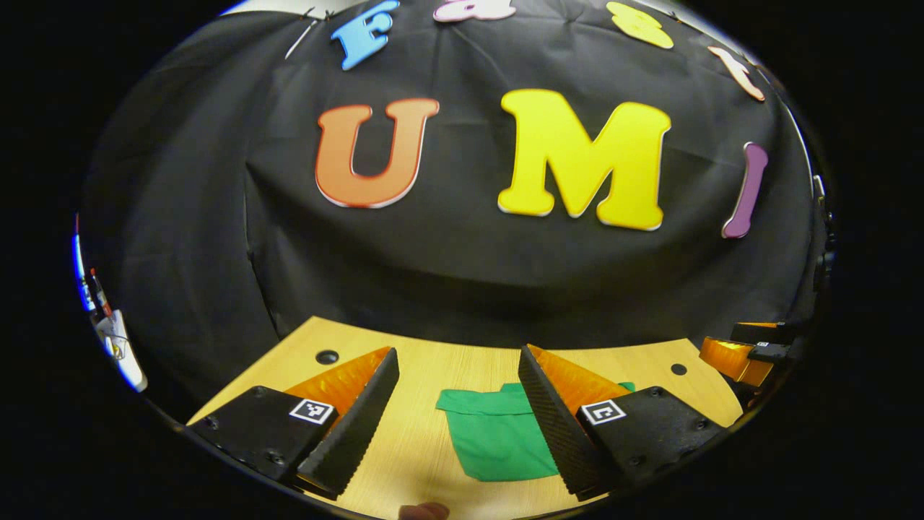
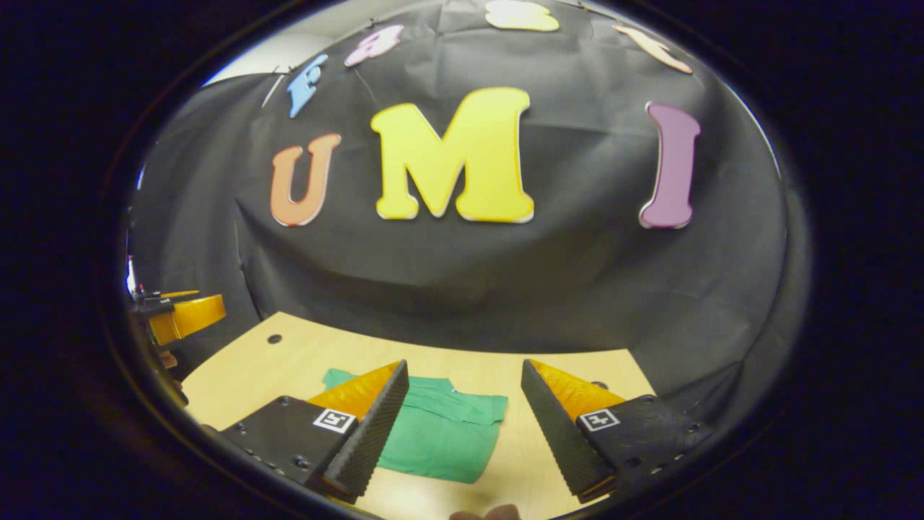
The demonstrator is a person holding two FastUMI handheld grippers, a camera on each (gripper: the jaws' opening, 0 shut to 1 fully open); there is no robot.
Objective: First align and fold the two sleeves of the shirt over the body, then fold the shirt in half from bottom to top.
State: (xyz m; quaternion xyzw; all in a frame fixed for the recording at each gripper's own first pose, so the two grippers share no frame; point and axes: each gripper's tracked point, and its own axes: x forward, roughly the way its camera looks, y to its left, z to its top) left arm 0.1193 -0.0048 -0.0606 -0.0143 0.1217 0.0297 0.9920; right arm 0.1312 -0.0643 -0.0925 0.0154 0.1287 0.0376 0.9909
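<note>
Two grippers hang above a light wooden table [image 1: 433, 361], both with fingers spread wide and nothing between them; the left gripper [image 1: 458, 419] looks down along its own fingers at a green shirt [image 1: 498, 437] that lies flat on the tabletop, partly hidden behind its right-hand finger [image 1: 552, 426]; the shirt is already a compact shape, with a folded edge running across its far side; neither finger touches the cloth. At the right edge of the left gripper view the right gripper [image 1: 743, 354] shows as an orange and black body, held above the table's far corner, well apart from the shirt; whether its fingers are spread cannot be told from there.

From the right gripper view the right gripper [image 2: 465, 426] has its fingers held apart over the same table [image 2: 289, 361]; the green shirt [image 2: 440, 430] lies between and beyond them, nearer the left-hand finger [image 2: 375, 426], which covers part of it; a sleeve lies folded over the body near the far edge. The left gripper [image 2: 184, 318] appears at the left rim of that view, raised above the table; a fingertip [image 2: 498, 513] shows at the bottom edge.
</note>
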